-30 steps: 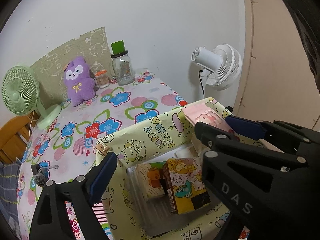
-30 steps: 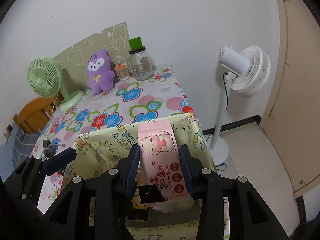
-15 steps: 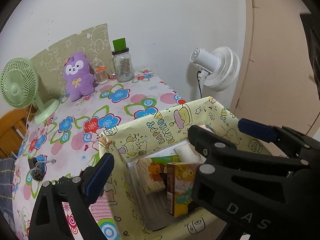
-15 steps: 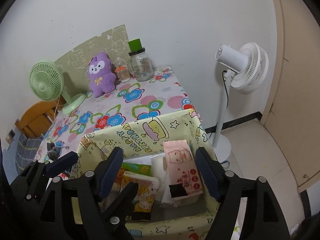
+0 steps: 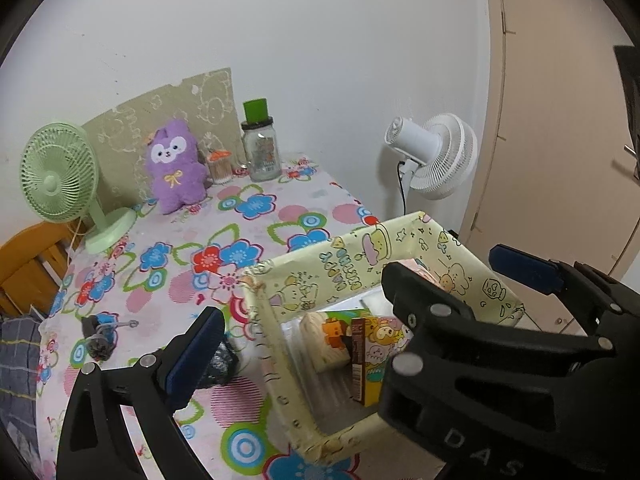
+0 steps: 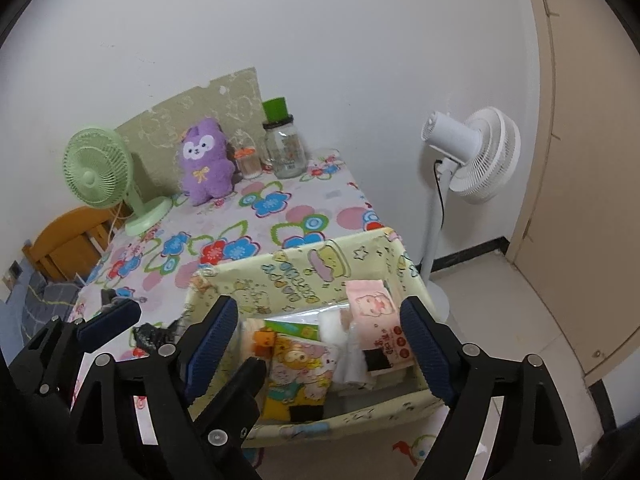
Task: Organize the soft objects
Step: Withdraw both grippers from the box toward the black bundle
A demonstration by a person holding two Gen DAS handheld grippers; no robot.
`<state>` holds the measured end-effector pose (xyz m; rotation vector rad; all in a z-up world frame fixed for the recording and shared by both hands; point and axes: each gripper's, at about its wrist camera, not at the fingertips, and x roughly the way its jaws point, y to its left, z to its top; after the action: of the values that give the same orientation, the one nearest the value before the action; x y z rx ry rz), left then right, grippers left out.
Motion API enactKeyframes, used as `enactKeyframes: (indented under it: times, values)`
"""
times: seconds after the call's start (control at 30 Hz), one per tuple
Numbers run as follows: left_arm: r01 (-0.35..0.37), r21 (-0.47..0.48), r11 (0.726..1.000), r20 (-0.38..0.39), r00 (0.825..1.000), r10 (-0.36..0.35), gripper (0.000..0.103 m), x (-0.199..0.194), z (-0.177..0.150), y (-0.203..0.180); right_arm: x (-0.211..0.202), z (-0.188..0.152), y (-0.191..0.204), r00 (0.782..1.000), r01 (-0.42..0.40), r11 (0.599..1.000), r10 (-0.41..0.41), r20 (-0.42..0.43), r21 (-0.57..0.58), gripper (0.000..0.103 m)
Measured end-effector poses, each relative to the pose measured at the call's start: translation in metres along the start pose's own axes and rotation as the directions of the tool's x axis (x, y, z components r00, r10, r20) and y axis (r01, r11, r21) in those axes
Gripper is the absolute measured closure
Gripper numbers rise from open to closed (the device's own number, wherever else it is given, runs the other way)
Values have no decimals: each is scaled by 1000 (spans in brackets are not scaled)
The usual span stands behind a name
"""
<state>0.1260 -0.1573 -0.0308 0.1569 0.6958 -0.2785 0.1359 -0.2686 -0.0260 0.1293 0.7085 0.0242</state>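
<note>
A yellow cartoon-print fabric box (image 6: 304, 268) (image 5: 340, 256) stands at the table's near right corner. In it lie a pink wet-wipes pack (image 6: 378, 320), white tissue packs (image 6: 352, 356) and yellow cartoon packs (image 6: 296, 364) (image 5: 376, 344). My right gripper (image 6: 320, 344) is open and empty, just above the box. My left gripper (image 5: 356, 312) is open and empty, spread wide over the box's left side. A purple plush rabbit (image 5: 176, 168) (image 6: 206, 162) sits upright at the table's far side. A small dark bundle (image 5: 220, 364) lies left of the box.
A green desk fan (image 5: 60, 176), a clear jar with a green lid (image 5: 260, 148) and a small orange-lidded jar (image 5: 220, 164) stand at the back. A white floor fan (image 6: 472, 156) stands right of the table. A keyring (image 5: 100, 336) lies at left. A wooden chair (image 6: 64, 244) stands left.
My right gripper opened and let the pink wipes pack drop into the box, then drew back. My left gripper drew back and left; the box now shows further right.
</note>
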Motion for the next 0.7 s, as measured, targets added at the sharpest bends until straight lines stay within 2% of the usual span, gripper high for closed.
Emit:
enactKeyframes:
  times: [0.37, 0.7]
  values:
    - [-13, 0, 1000, 59, 998, 13, 1, -40, -4, 19, -39, 0, 32, 995, 10, 999, -7, 97, -33, 8]
    - [-14, -25, 1000, 91, 996, 16, 1, -70, -13, 42, -65, -3, 64, 991, 16, 998, -9, 130, -57, 7]
